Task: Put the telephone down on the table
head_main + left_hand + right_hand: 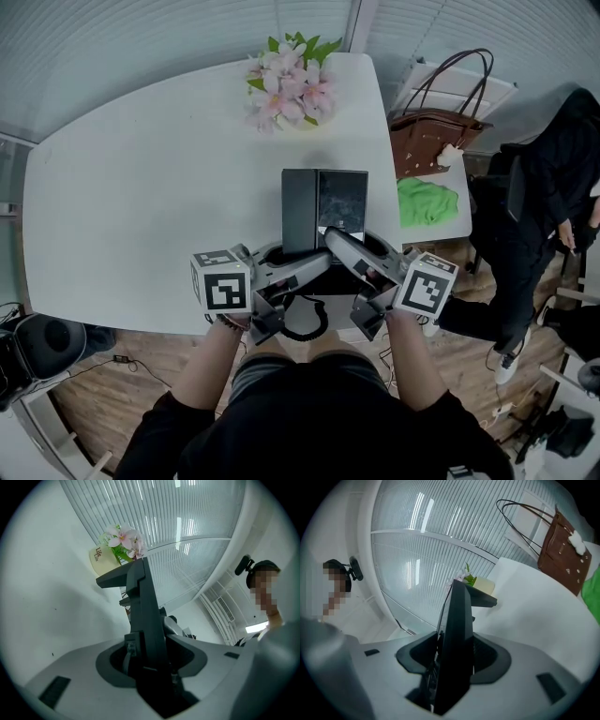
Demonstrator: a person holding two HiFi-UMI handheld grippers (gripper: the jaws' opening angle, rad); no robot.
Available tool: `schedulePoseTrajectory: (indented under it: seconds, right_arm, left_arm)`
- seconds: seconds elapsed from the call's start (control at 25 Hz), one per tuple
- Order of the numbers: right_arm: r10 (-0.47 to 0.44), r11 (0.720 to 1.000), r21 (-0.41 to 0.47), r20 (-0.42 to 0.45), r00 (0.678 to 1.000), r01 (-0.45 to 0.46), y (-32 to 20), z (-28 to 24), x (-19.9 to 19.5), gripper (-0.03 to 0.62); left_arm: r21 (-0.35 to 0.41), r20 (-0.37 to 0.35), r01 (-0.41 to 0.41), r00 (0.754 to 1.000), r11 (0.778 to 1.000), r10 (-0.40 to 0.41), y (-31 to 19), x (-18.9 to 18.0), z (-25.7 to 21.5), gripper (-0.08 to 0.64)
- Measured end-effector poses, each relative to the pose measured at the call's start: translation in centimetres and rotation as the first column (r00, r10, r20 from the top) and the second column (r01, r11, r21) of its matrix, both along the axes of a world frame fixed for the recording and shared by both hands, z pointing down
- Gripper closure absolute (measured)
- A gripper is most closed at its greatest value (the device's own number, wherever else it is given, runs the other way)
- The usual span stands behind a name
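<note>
The telephone (323, 211) is a flat black set with a glossy right half, over the near edge of the white table (141, 197). My left gripper (314, 261) comes in from the left and my right gripper (336, 239) from the right, and both are shut on its near end. In the left gripper view the telephone (143, 620) stands edge-on between the jaws of the left gripper (147, 663). The right gripper view shows the telephone (457, 634) the same way, clamped in the right gripper (452, 663). I cannot tell whether its underside touches the table.
A cream pot of pink flowers (286, 84) stands at the table's far side. A brown handbag (436, 131) and a green cloth (427, 202) lie on a side surface to the right. A person in dark clothes (544, 187) stands beyond. A black cord loop (305, 323) hangs below the table edge.
</note>
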State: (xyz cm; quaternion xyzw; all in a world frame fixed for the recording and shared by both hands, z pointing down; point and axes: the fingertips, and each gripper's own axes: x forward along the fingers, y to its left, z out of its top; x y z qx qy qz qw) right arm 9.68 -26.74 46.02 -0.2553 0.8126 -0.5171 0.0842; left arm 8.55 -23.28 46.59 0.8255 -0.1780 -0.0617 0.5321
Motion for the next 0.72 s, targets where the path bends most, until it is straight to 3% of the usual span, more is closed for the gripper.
schedulePoseTrajectory:
  seconds: [0.72]
  right_arm:
    - [0.005,0.999,-0.049,0.016,1.000,-0.004,-0.3,1.2,-0.1,0.388]
  left_arm:
    - [-0.056,0.016,-0.003,1.000,0.998,0.004,-0.2,-0.1,1.1,0.357]
